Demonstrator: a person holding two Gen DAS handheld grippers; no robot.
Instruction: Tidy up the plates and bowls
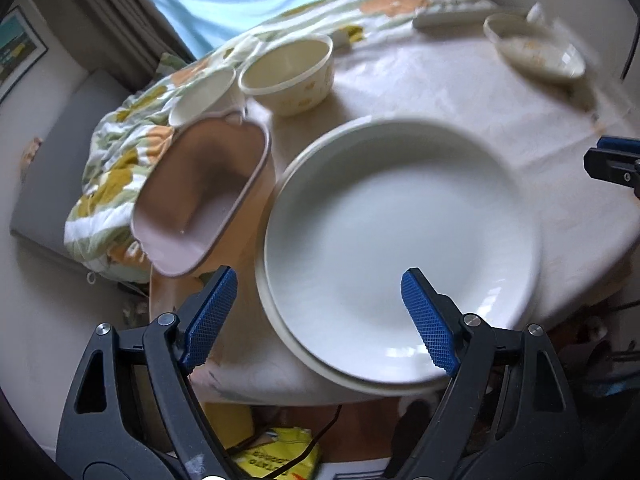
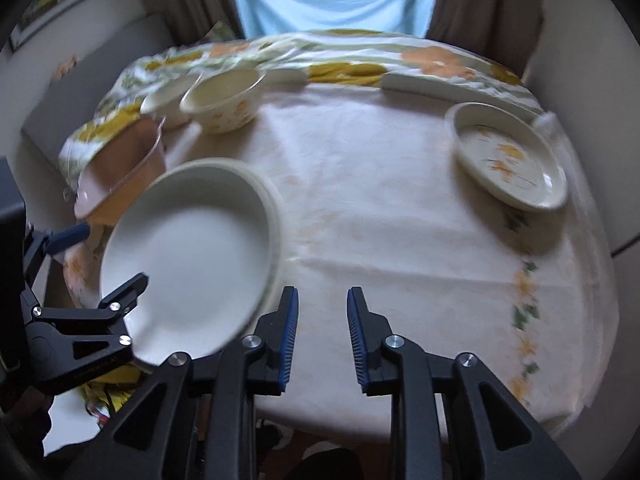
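Blue-padded left gripper [image 1: 318, 316] stood wide open over the near rim of the white plate [image 1: 400, 248], one pad off the rim to the side, the other above the plate's inner face; neither pad pressed on it. That plate sat on a second, cream plate [image 1: 276, 320] whose edge showed beneath, both near the table [image 1: 460, 92] edge. Right gripper [image 2: 322, 336] hung over bare tablecloth just beside the stack, jaws parted by a narrow gap, nothing between them.

Judged step: plate stacking, top plate set down and let go. Remaining: patterned plate [image 2: 510, 160] far right, well apart from the stack; two cream bowls [image 2: 220, 100] side by side at the far left; pink rectangular dish [image 1: 200, 196] next to the stack.

Next move, as judged: right gripper to cross to the patterned plate, open wider, take its near rim. Rim is shallow, so slip is a risk.
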